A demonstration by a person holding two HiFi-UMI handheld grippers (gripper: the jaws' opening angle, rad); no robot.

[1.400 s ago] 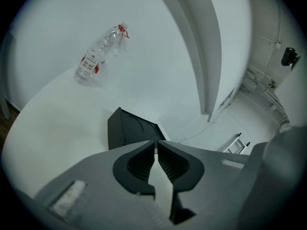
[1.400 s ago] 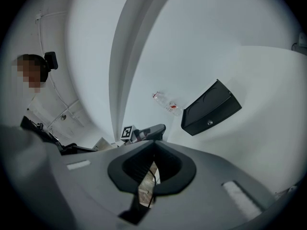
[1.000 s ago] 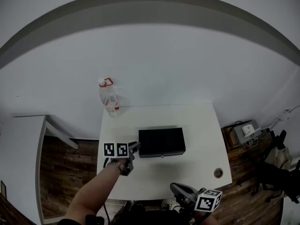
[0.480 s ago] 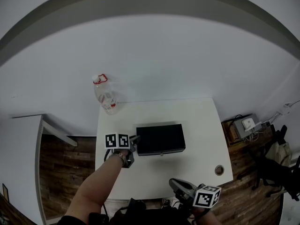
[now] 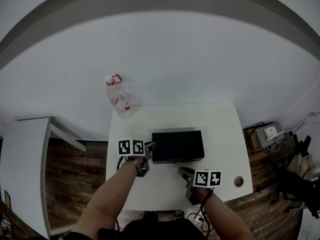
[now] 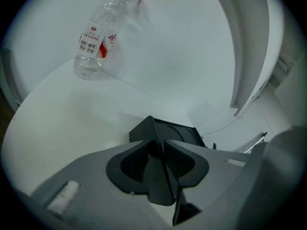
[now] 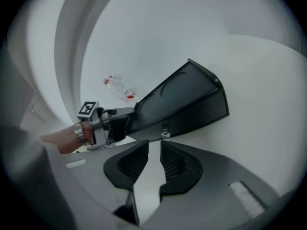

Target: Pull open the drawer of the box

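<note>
A flat black box (image 5: 177, 145) lies on the white table (image 5: 220, 129), its drawer front facing me with a small metal knob (image 7: 165, 134) in the middle. My left gripper (image 5: 150, 147) is at the box's left end. In the left gripper view the box (image 6: 177, 131) has its corner wall between the jaws of that gripper (image 6: 160, 140); these have just been opening slightly, and the pads still lie against the wall. My right gripper (image 5: 181, 171) hovers in front of the drawer. Its jaws (image 7: 154, 145) stand slightly apart with nothing between them, the knob just beyond the tips.
A clear plastic bottle (image 5: 119, 101) with a red cap ring stands at the table's far left corner. A round cable hole (image 5: 238, 181) is near the front right corner. A white side desk (image 5: 25, 154) is at the left, and boxes and cables (image 5: 267, 134) lie on the floor at the right.
My right gripper has come forward and down from the table's near edge to just in front of the drawer knob. The left gripper has stayed at the box's left end.
</note>
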